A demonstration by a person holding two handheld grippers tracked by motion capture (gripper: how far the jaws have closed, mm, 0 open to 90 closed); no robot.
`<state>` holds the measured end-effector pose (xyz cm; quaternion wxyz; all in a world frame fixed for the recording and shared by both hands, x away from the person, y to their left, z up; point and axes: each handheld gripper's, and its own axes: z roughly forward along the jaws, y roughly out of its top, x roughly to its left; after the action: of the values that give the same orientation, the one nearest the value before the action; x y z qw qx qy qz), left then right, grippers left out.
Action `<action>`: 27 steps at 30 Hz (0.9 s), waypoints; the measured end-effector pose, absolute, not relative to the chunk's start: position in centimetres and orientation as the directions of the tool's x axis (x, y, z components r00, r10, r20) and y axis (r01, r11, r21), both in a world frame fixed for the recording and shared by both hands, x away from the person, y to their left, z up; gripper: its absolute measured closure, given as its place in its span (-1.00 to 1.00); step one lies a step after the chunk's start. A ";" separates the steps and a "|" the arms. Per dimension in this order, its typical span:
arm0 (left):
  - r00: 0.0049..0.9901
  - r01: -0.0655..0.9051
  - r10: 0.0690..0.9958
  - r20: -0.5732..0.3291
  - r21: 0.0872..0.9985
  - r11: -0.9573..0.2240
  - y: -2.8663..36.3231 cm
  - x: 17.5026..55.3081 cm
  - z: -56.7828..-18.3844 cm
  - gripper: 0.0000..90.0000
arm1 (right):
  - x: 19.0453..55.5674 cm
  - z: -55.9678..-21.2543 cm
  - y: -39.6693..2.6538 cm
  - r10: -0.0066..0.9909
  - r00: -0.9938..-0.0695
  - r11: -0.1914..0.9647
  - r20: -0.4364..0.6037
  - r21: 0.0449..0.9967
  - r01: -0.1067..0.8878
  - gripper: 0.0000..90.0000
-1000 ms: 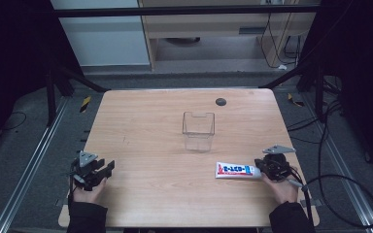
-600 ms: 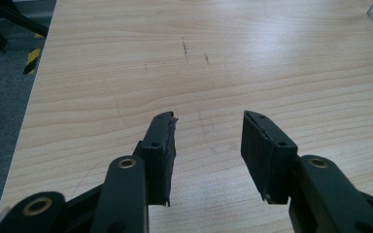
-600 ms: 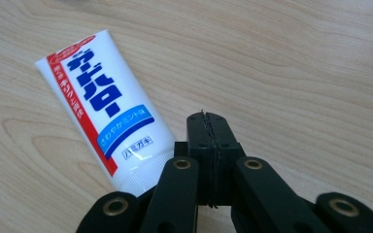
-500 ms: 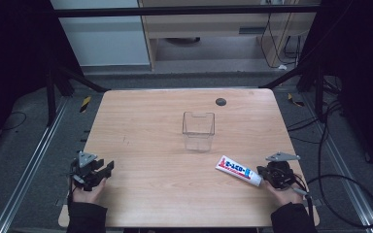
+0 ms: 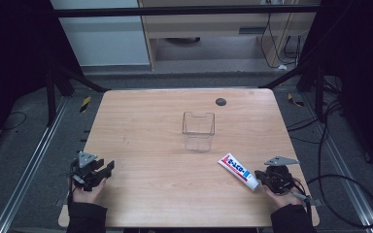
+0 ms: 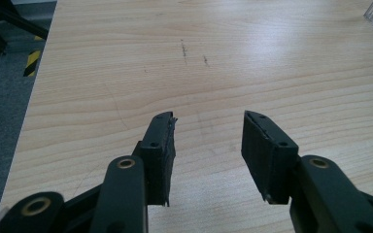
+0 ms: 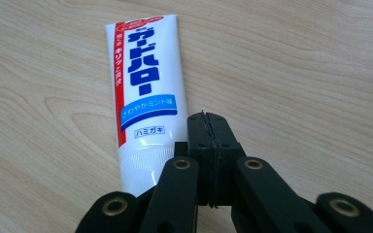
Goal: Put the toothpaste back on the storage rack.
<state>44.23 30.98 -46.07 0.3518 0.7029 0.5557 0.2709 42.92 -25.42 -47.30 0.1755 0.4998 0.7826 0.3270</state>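
White toothpaste tube [image 5: 239,171] lies flat near the table's [image 5: 141,121] right front edge, ungripped beside the right gripper's [image 5: 267,179] pressed-together jaws; left gripper [image 6: 206,141] gapes, just widening, empty; clear bin [image 5: 198,130] at centre empty; placing outstanding.

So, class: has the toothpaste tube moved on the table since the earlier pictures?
Yes. The toothpaste tube has swung from level to slanting, its far end now nearer the clear container.

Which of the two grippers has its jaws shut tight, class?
The right gripper, beside the toothpaste tube: its jaws meet with nothing between them. The left gripper has a clear gap showing bare table.
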 end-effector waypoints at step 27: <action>0.250 0.598 0.968 -0.010 0.788 -0.147 30.6 44.6 -46.3 0.19 | 43.5 -44.3 -24.5 0.900 -0.437 0.306 -0.001 0.715 0.629 0.54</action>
<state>44.59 30.61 -46.33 0.3494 0.7093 0.5519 0.2651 43.54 -24.50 -44.30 0.2064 0.4889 0.7814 0.3283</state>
